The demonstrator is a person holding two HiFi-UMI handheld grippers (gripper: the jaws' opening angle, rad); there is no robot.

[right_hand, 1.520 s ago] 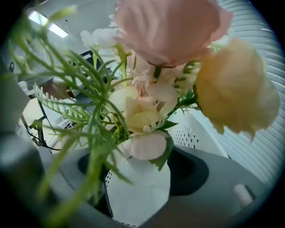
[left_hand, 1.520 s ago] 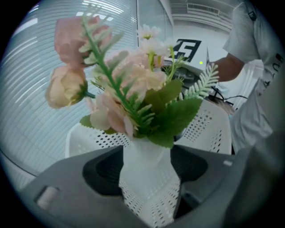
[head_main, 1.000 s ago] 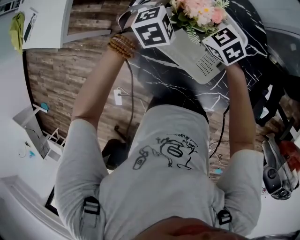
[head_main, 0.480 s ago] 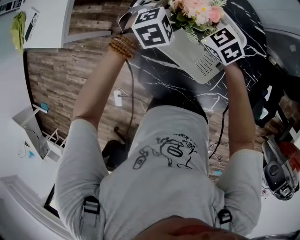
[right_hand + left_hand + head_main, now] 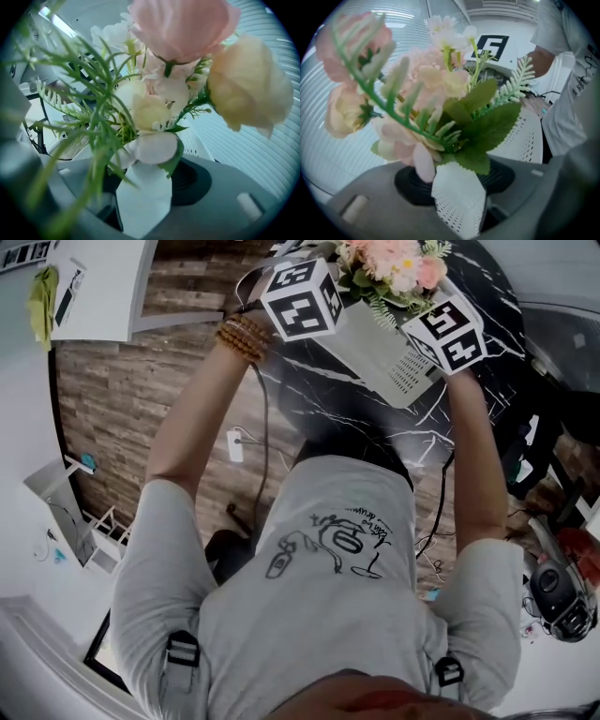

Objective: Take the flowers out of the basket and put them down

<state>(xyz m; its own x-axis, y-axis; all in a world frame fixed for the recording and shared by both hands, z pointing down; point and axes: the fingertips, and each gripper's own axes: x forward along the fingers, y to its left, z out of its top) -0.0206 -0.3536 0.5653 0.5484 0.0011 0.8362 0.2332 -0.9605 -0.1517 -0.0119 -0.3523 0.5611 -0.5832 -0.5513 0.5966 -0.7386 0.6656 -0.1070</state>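
A bunch of pink and cream flowers (image 5: 398, 263) with green fern sprigs stands in a white perforated basket (image 5: 384, 357) on the black marble table (image 5: 319, 399). My left gripper (image 5: 302, 298) is at the basket's left side. Its jaws have just been closing, and a perforated white piece of the basket (image 5: 457, 197) sits pinched between them. The blooms (image 5: 440, 89) fill the view just above. My right gripper (image 5: 448, 329) is at the basket's right side. Its jaws have also just been closing, on a white basket edge (image 5: 140, 197) under the flowers (image 5: 183, 28).
The round table ends near the person's body, above a wood-plank floor (image 5: 122, 399) with a power strip (image 5: 234, 442) and cables. A white desk (image 5: 94, 287) is at the upper left. Equipment (image 5: 558, 592) lies on the floor at the lower right.
Neither gripper, the basket nor the flowers has visibly moved. Only the head view has shifted slightly.
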